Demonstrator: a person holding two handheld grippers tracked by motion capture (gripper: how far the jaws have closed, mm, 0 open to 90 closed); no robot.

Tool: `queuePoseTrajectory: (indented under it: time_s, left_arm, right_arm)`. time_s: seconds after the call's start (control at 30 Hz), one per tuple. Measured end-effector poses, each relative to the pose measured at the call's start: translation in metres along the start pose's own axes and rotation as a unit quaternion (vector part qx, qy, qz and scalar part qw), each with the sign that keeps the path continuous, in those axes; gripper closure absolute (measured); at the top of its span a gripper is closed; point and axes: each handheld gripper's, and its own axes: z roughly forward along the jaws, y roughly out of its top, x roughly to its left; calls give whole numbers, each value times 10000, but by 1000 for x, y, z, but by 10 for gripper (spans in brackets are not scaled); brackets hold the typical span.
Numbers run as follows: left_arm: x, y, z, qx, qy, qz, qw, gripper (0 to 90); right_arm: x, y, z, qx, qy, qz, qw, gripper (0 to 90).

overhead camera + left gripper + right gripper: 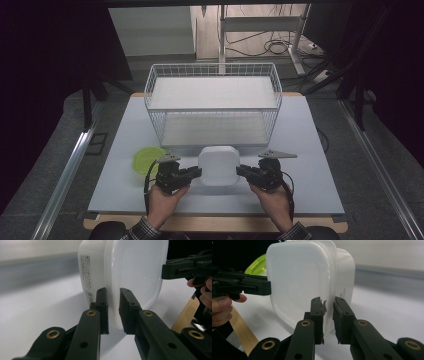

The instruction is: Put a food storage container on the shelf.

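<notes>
Gripping a white tub (218,165) from both sides, near the front middle of the table (310,130).

We have the left gripper (196,172) clamped on the tub's left rim and the right gripper (241,171) clamped on its right rim, jaws nearly together on the thin edge. To lift well, we should raise both hands evenly, keeping the tub level, then carry it far toward the wire basket (213,102), clear of the green lid (146,159) at left.
</notes>
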Motion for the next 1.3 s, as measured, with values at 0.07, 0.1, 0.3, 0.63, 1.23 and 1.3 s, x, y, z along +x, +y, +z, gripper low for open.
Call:
queuePoseTrajectory:
  time_s: [0.07, 0.1, 0.3, 0.63, 1.23, 1.3]
  left_arm:
    - [-2, 5, -2, -51, 21, 55, 10000, 789]
    - [-2, 5, -2, -51, 21, 55, 10000, 789]
    - [-6, 24, -10, -271, 89, 241, 9993, 788]
    - [-9, 57, -27, -610, 129, 414, 9972, 788]
    - [-14, 128, -61, -948, 285, 745, 9923, 788]
    - [-14, 133, -63, -967, 294, 761, 9920, 789]
  right_arm:
    - [1, 4, -2, -82, -11, -35, 10000, 786]
    - [1, 6, -3, -124, -19, -54, 9999, 786]
    - [5, 21, -10, -342, -17, -213, 9992, 787]
    - [13, 58, -22, -658, 62, -466, 9967, 788]
    - [24, 129, -34, -1066, 249, -604, 9922, 787]
    - [24, 133, -34, -1093, 258, -617, 9918, 787]
